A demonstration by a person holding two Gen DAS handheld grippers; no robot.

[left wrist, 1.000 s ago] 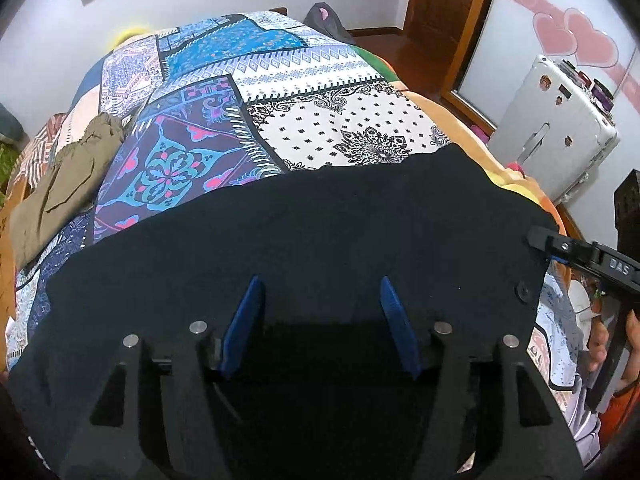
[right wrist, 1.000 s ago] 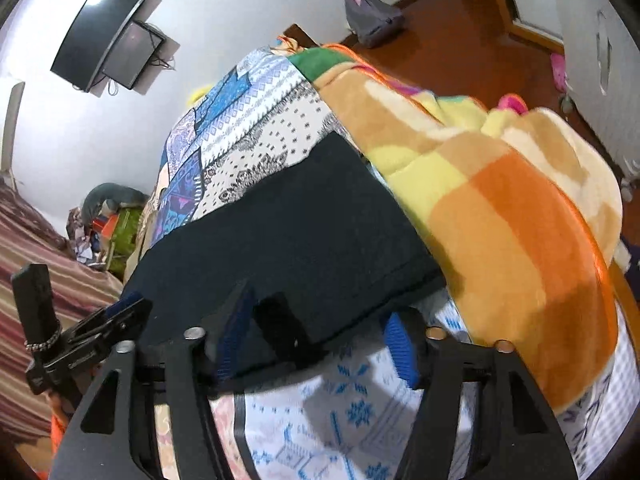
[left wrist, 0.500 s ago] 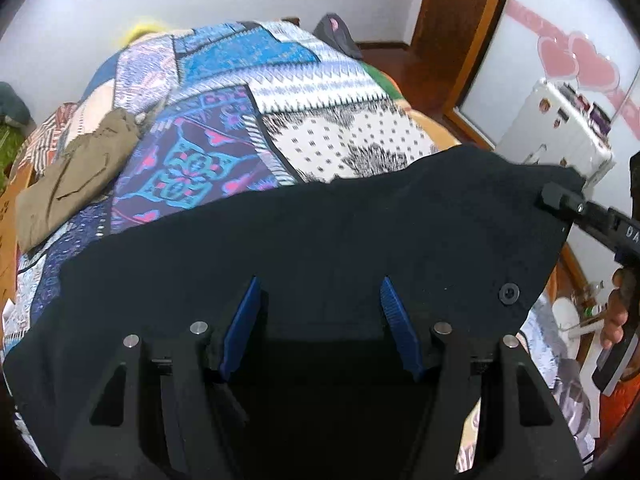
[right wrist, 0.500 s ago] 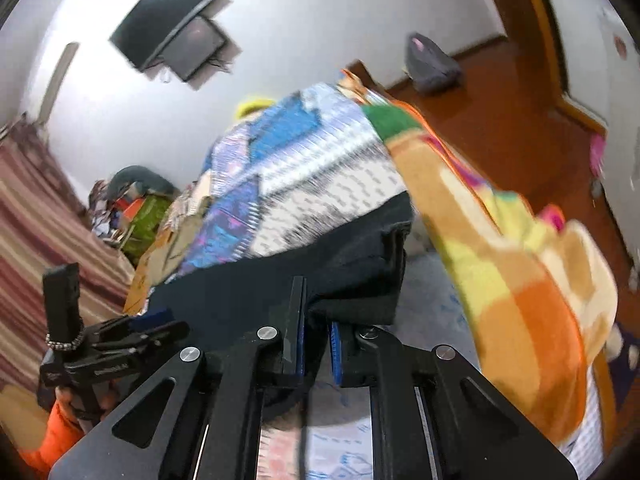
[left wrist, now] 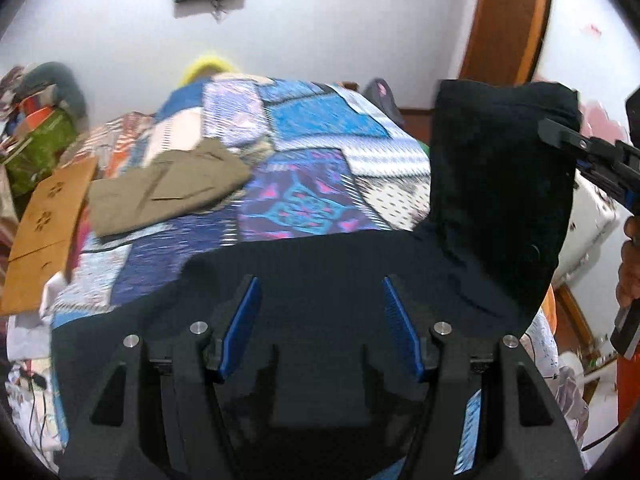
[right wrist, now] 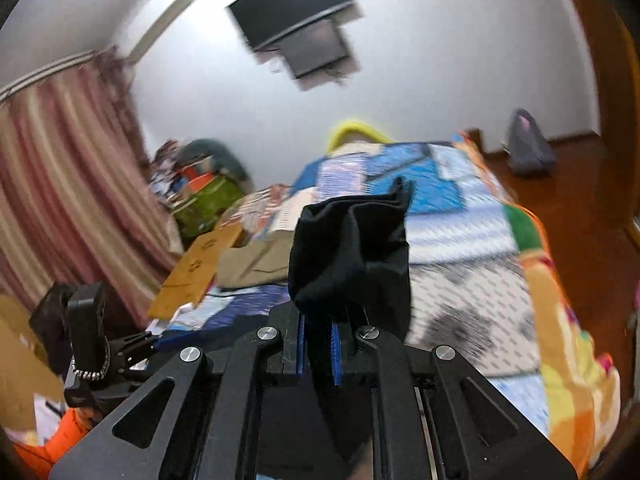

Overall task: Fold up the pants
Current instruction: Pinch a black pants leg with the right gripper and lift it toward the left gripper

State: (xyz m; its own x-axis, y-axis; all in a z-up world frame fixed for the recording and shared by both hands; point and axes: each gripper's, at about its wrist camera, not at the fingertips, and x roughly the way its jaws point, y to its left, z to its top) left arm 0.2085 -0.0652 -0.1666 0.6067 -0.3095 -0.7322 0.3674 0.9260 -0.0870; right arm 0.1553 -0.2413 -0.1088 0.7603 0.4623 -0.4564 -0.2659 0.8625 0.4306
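Note:
The black pants (left wrist: pixel 500 180) lie across the near part of the patchwork bed cover (left wrist: pixel 312 200). My right gripper (right wrist: pixel 318 320) is shut on one corner of them. That corner hangs up in the air as a bunched flap (right wrist: pixel 348 256). In the left wrist view the right gripper (left wrist: pixel 560 132) pinches the flap at the upper right, and a person's hand (left wrist: pixel 630 272) holds it. My left gripper (left wrist: pixel 320 316) hovers over the flat part of the pants. Its blue pads (left wrist: pixel 242 320) stand well apart and press on nothing that I can see.
A folded olive-brown garment (left wrist: pixel 168 192) lies further back on the bed, left of centre. A cardboard sheet (left wrist: pixel 44 224) sits at the bed's left edge. A white suitcase (left wrist: pixel 592 232) stands to the right. An orange-yellow blanket (right wrist: pixel 560 320) covers the bed's right side.
The right gripper closed on the pants' corner and lifted it high off the bed. The left gripper rose and tipped upward, its jaws staying apart.

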